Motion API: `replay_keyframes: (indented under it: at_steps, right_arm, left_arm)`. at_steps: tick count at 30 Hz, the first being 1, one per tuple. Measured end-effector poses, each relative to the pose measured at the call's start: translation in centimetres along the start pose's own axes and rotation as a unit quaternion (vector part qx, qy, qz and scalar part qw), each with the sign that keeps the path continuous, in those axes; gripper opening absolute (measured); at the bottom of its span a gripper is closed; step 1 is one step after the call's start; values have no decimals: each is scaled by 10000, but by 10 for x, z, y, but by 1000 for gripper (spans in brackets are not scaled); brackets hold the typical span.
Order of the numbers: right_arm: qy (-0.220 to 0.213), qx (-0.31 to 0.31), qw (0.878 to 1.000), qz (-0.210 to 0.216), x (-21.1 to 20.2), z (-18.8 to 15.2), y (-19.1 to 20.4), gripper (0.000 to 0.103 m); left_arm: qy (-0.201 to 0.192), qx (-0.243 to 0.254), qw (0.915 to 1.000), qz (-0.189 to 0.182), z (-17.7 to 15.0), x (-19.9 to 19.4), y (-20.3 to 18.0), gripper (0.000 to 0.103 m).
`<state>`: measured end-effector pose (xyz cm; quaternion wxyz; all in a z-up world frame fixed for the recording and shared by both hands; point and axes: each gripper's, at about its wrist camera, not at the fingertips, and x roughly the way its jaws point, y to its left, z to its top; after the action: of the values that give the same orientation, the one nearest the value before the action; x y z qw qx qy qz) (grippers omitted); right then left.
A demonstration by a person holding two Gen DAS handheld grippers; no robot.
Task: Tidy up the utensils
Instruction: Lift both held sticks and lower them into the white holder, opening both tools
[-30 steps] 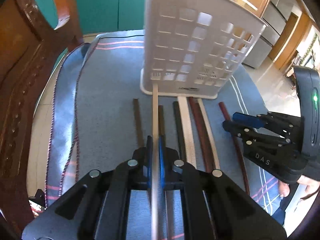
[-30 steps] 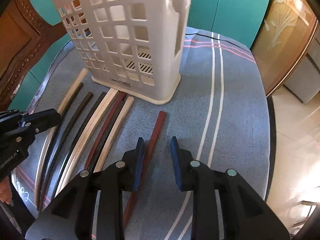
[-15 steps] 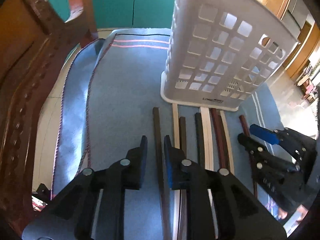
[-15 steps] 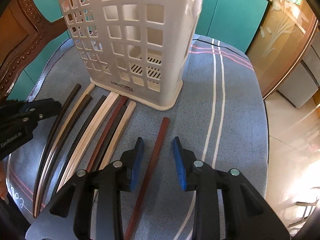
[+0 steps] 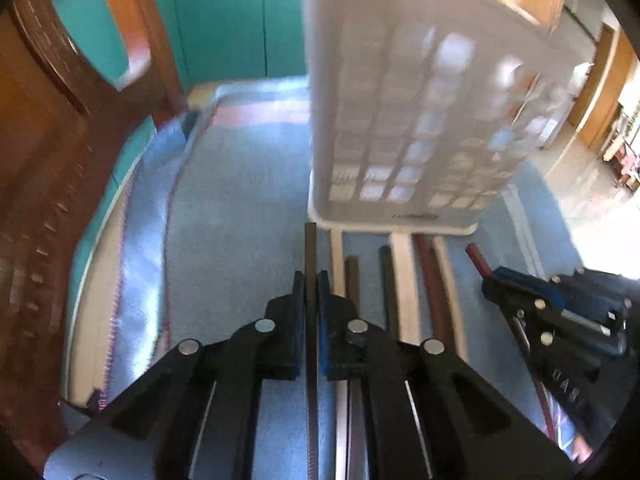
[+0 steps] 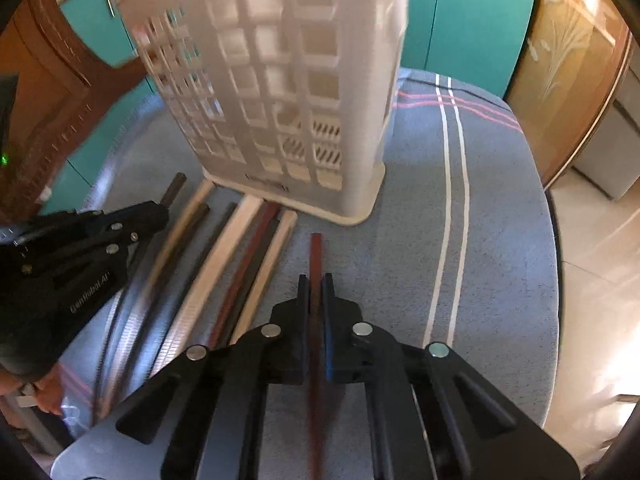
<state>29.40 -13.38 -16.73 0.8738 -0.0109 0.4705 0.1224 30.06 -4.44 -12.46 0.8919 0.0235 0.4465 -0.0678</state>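
Note:
A white slotted basket point(image 5: 404, 120) stands upright on a blue cloth; it also shows in the right wrist view point(image 6: 280, 92). Several chopsticks lie side by side in front of it. My left gripper point(image 5: 311, 280) is shut on a dark brown chopstick point(image 5: 310, 248), the leftmost of the row, its tip near the basket's base. My right gripper point(image 6: 316, 284) is shut on a reddish-brown chopstick point(image 6: 315, 252), which lies apart to the right of the row. A pale flat chopstick point(image 6: 224, 264) and others lie between the two grippers.
A carved wooden chair point(image 5: 48, 152) stands close on the left. The blue cloth point(image 6: 460, 240) with white stripes covers the round table, whose edge curves at the right. Teal cabinets point(image 6: 472, 20) stand behind.
Both grippers were open half a second ago and have closed, the left on the dark brown chopstick, the right on the reddish-brown one. A second ago the left held a pale chopstick.

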Motion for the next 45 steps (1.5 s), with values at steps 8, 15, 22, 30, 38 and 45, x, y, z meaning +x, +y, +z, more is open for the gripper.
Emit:
replay_keyframes:
  at_steps: [8, 15, 22, 30, 38, 45]
  right_arm:
    - [-1389, -101, 9859, 931, -130, -10, -6, 7]
    - [-2533, 254, 9534, 1620, -219, 13, -27, 7]
    - [-3884, 843, 9056, 1482, -258, 66, -47, 7]
    - [-4260, 1612, 8880, 625, -223, 84, -69, 7]
    - [-3426, 1372, 9288, 346, -151, 78, -61, 7]
    - [-3325, 1284, 9340, 237, -147, 60, -58, 22]
  left_arm:
    - [-1285, 54, 9900, -580, 1, -124, -4, 7]
    - [-2605, -65, 9611, -922, 32, -227, 2, 7]
    - [-3875, -672, 9151, -894, 86, -261, 17, 7]
    - [-3731, -1469, 9123, -829, 122, -196, 35, 7]
    - [-2964, -1311, 9444, -564, 131, -124, 23, 7]
    - [-2802, -1168, 9521, -366, 113, -106, 19, 7]
